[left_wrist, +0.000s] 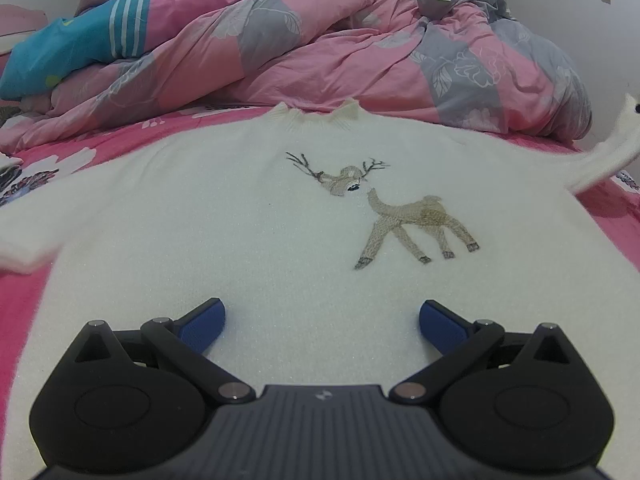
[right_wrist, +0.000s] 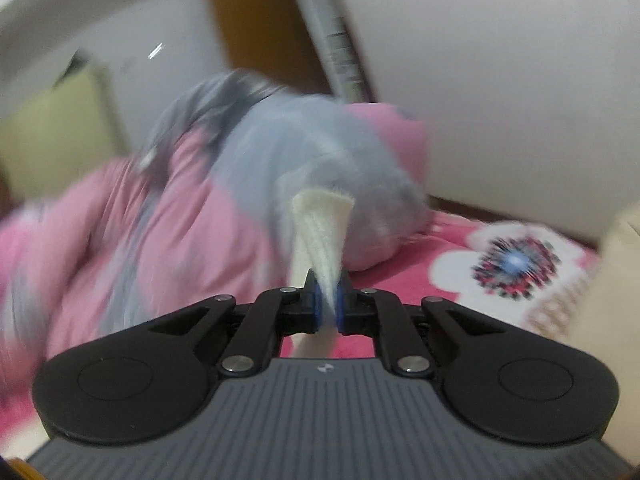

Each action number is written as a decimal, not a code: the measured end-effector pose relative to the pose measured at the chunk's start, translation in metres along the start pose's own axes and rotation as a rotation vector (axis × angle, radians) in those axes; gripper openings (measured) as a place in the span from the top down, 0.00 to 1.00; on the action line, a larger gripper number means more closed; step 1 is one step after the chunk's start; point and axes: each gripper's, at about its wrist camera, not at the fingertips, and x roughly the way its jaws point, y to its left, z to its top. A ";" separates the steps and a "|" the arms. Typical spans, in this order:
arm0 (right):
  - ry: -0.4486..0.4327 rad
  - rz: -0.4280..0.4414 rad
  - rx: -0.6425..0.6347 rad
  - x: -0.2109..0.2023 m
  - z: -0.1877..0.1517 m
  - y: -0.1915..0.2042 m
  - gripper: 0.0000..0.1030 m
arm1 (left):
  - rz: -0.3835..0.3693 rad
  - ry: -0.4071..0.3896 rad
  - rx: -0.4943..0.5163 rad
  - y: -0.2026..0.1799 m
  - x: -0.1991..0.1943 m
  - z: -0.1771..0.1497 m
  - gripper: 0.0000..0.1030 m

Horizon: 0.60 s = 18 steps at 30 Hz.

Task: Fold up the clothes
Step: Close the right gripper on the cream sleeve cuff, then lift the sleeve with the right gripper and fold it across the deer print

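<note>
A white fluffy sweater (left_wrist: 224, 216) with an embroidered deer (left_wrist: 404, 216) lies flat on the bed, collar (left_wrist: 316, 114) at the far side. My left gripper (left_wrist: 322, 320) hovers over its lower hem, blue pads wide apart, nothing between them. The sweater's right sleeve (left_wrist: 604, 152) is lifted off the bed at the right edge. In the blurred right wrist view my right gripper (right_wrist: 327, 300) is shut on that sleeve's cream cuff (right_wrist: 322, 224), which sticks up beyond the pads.
A crumpled pink and grey quilt (left_wrist: 340, 52) is heaped behind the sweater, with a blue striped garment (left_wrist: 80, 40) on its left. The pink flowered bedsheet (left_wrist: 60, 152) shows around the sweater. A white wall (right_wrist: 500, 80) rises to the right.
</note>
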 end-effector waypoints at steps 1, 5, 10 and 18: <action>0.003 -0.006 0.032 0.001 0.000 -0.008 0.95 | 0.001 0.001 0.001 0.000 0.000 0.000 0.00; 0.022 -0.008 0.114 0.013 -0.007 -0.024 0.95 | 0.003 0.002 0.004 0.000 0.000 0.000 0.00; 0.035 0.017 0.148 0.030 -0.014 -0.018 0.95 | 0.001 0.001 0.004 0.001 0.000 0.000 0.00; 0.002 0.186 0.060 -0.014 0.015 0.054 0.95 | -0.010 -0.006 -0.010 0.002 -0.001 0.000 0.00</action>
